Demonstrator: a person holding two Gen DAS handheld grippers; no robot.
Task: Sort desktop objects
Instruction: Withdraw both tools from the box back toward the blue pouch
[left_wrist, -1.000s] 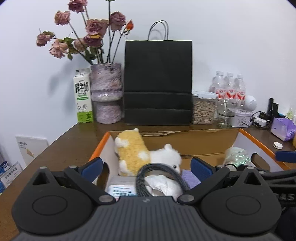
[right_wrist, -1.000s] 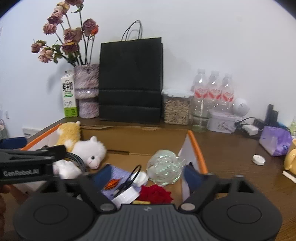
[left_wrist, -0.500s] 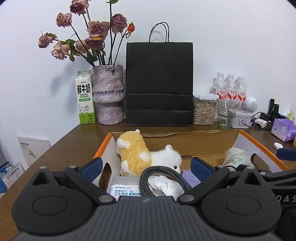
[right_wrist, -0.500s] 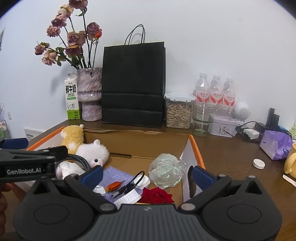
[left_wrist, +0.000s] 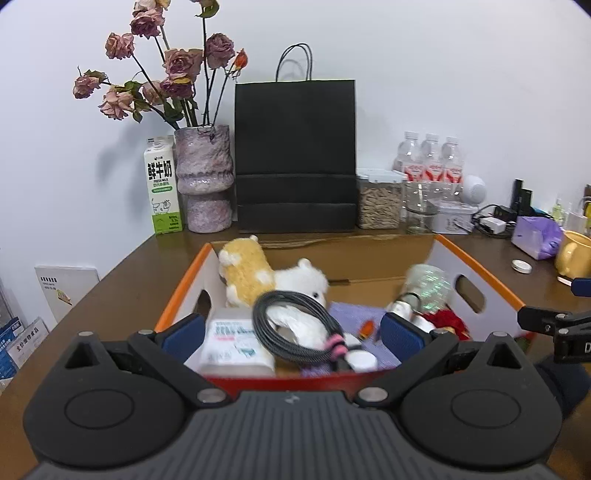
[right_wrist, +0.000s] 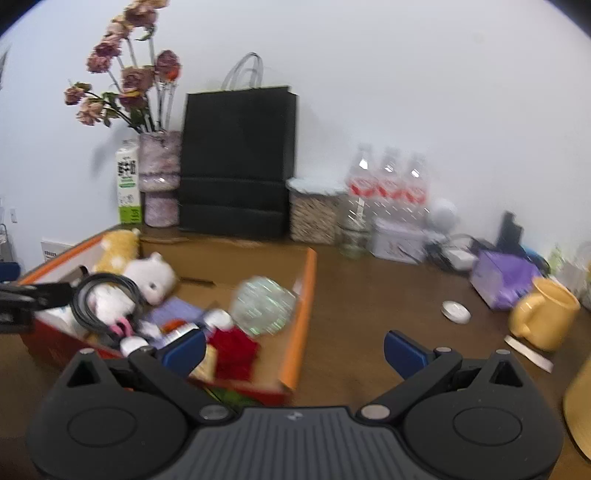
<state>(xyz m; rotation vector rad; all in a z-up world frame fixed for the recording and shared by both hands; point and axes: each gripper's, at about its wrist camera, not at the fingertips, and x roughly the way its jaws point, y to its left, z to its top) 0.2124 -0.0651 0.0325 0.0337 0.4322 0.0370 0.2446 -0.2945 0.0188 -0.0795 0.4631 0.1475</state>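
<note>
Left gripper spread wide over the cluttered box, right gripper also wide apart near the box's orange edge, yellow mug on tabletop

Two low wrist views face the back wall; left centred close over the storage box, right offset rightward, both sharing the box

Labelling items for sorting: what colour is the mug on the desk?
Yellow mug, clearest in the right wrist view, right of the box.
</note>
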